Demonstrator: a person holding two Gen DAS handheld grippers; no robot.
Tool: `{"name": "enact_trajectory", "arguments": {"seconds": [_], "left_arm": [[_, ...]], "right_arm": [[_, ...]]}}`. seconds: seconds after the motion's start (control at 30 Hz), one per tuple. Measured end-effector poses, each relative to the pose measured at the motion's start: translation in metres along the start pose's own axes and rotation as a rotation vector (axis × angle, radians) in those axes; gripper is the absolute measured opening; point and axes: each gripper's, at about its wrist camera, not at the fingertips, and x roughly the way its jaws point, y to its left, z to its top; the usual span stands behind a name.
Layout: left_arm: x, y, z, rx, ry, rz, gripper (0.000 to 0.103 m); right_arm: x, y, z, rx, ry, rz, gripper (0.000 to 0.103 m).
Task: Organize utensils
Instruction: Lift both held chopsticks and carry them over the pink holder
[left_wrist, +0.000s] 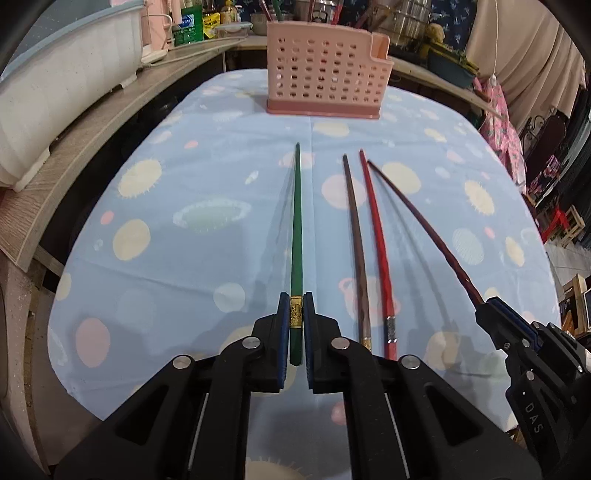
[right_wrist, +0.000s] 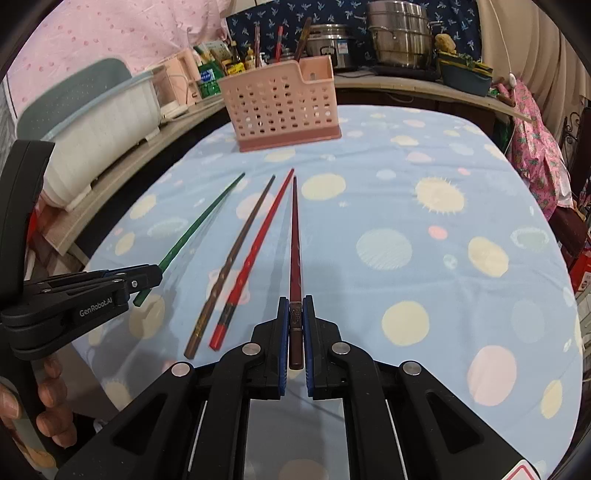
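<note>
At the far edge of the desk (left_wrist: 155, 236) stands the pink basket (left_wrist: 325, 70), straight ahead of both my grippers and well apart from them. My left gripper (left_wrist: 295, 314) is clamped on the green chopstick (left_wrist: 296, 221) near its butt, at the gold band; my right gripper (right_wrist: 295, 314) is clamped likewise on the dark maroon chopstick (right_wrist: 294, 240). Both sticks run lengthwise away from me, thin tips aimed at the basket, so I judge the coming move a forward carry, then tipping each upright. The left sits about square to the basket. Between them the brown chopstick (left_wrist: 354, 251) and red chopstick (left_wrist: 376, 243) lie side by side on the cloth, slender, glossy, tapering.
</note>
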Motion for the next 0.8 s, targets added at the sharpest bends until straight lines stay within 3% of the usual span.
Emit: {"name": "enact_trajectory", "arguments": {"seconds": [0.37,0.8], "left_arm": [[-0.053,0.005,0.05,-0.017,-0.138,-0.027,0.007],[-0.088,0.007,0.145,-0.033,-0.282,-0.07,0.007]], "right_arm": [[-0.044,-0.019,0.058,0.043,-0.152,0.01,0.007],[-0.068,-0.036,0.15,0.094,-0.324,0.065,0.007]]}}
